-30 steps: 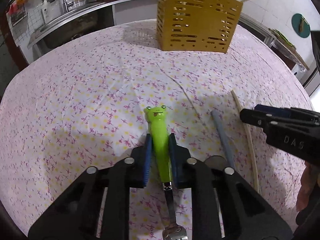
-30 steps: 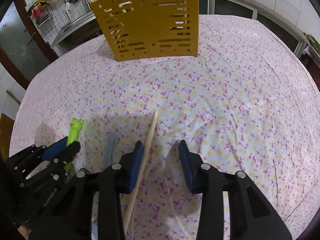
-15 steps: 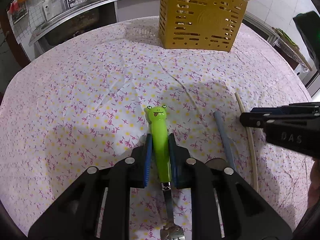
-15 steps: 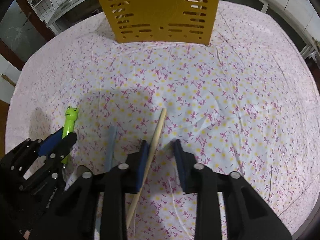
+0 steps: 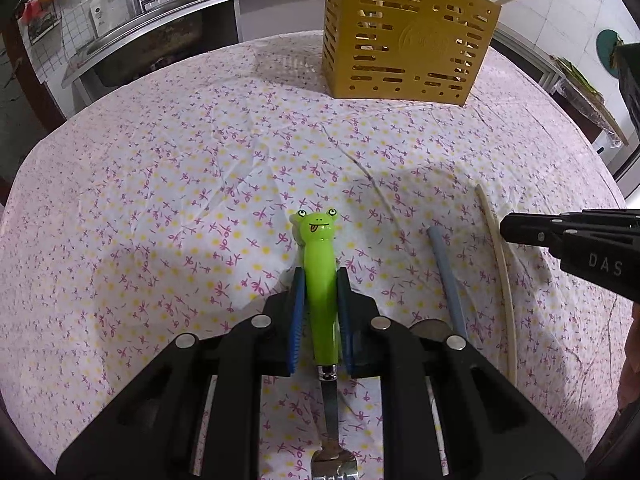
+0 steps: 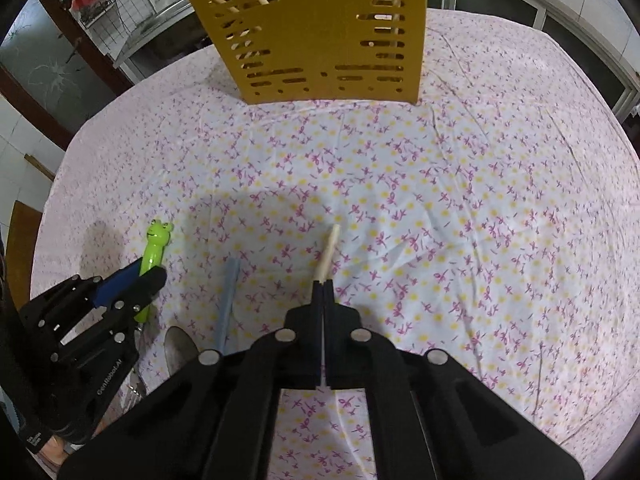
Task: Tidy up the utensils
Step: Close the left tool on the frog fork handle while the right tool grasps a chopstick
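Kitchen backdrop; round desk (image 5: 160, 200) under a wrinkled cloth with purple-yellow flower print. One slotted yellow plastic utensil basket (image 6: 320, 32) stands well ahead of both claws, wooden sticks inside. Three loose utensils: one frog-handled fork (image 5: 318, 264), glossy green, pinched in the left claw (image 5: 320, 288); one wooden chopstick (image 6: 328, 250), clamped by the fully closed right claw (image 6: 323, 286); one grey-handled spoon (image 6: 229, 300) flat between them.
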`<state>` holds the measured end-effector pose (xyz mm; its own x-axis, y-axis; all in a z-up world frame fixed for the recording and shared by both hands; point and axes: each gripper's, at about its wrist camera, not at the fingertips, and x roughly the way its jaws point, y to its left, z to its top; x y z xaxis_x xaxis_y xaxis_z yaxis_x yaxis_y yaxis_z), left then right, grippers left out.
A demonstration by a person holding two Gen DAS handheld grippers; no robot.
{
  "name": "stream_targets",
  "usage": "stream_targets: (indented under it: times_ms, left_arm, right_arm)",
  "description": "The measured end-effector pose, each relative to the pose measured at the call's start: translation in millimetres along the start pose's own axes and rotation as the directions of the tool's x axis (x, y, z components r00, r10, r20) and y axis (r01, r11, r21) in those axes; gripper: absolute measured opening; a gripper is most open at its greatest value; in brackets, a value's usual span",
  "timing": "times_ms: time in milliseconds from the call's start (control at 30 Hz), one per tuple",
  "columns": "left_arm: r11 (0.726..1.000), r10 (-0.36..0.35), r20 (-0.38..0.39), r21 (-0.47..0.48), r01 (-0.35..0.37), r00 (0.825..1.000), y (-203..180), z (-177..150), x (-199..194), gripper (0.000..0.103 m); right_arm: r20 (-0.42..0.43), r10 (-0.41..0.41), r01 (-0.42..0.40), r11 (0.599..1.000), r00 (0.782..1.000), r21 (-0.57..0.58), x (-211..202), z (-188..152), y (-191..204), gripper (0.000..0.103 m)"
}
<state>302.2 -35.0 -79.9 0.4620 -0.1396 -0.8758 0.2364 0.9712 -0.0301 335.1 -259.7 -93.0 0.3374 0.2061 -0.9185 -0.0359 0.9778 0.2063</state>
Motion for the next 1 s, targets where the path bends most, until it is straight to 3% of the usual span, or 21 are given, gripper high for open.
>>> stream_targets:
  times_ms: [200, 600, 700, 1000]
  left_arm:
    - [1.0, 0.003, -0.005, 0.006, -0.003, 1.0, -0.6, -0.5, 1.5, 0.014]
    - [1.0, -0.015, -0.005, 0.01, 0.015, 1.0, 2.5, -1.4, 2.1, 0.014]
    - [1.0, -0.02, -0.003, 0.014, 0.02, 1.0, 3.3, -1.6, 2.3, 0.014]
    - [1.0, -0.028, -0.001, 0.013, 0.028, 1.0, 5.2, -3.4, 0.9, 0.015]
  right_arm:
    - [0.002, 0.021, -0.021, 1.0, 1.0, 0.02, 0.7, 1.4, 2.6, 0.002]
    - [-0.014, -0.026, 0.026, 1.0, 1.0, 0.013, 8.4, 4.9, 19.9, 0.004]
    - [-0.049, -0.046, 0.046, 0.999, 0.998, 0.004, 16.2, 5.5, 27.5, 0.011]
    - [-0.054, -0.077, 0.078, 0.997, 0.996, 0.002, 24.3, 10.1, 38.9, 0.011]
